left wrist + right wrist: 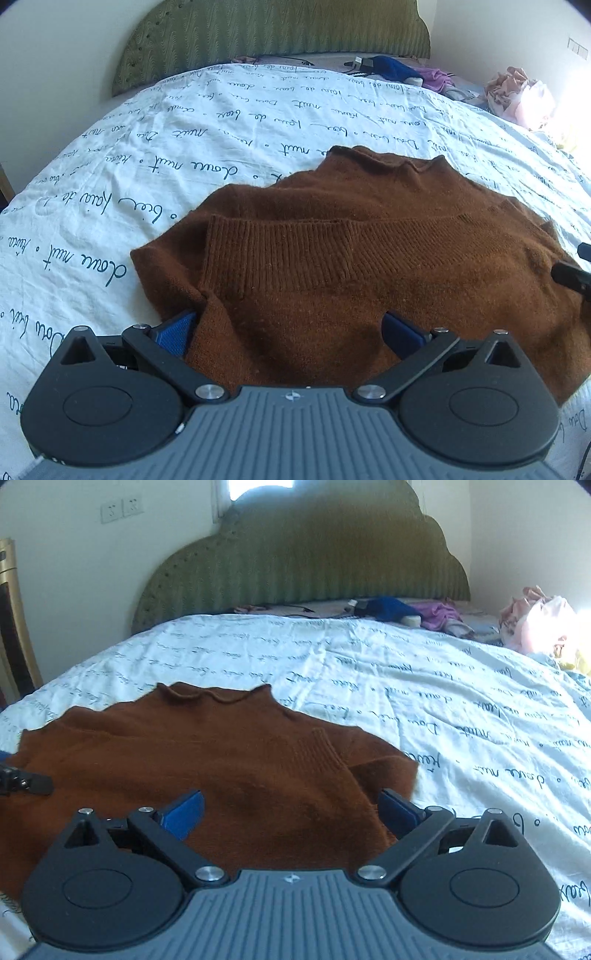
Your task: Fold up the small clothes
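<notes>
Nearest the camera, the left hand-held gripper point(288, 334) stands wide open, its blue pads spread to either side of the near edge of the brown sweater point(351, 240), with knit bulging up between them but nothing pinched. The right hand-held gripper point(291, 812) is just as wide open over the sweater's near right part, one pad above the cloth and the other at its right edge where a ribbed cuff point(321, 753) is folded in; it holds nothing either.

The likely trouble: if either one closes from here it may catch only the top layer of the thick knit, so the fold drags unevenly or the tucked sleeve pulls loose. Closing too deep could also snatch the bed sheet point(110, 192) along with the sweater. Uneven lifting between the two sides would skew the fold.

The sweater lies flat on the bed directly ahead of both, sleeves folded inward, its collar at the far end pointing to the green headboard point(306, 565). Loose clothes point(436, 614) lie well apart beyond it
</notes>
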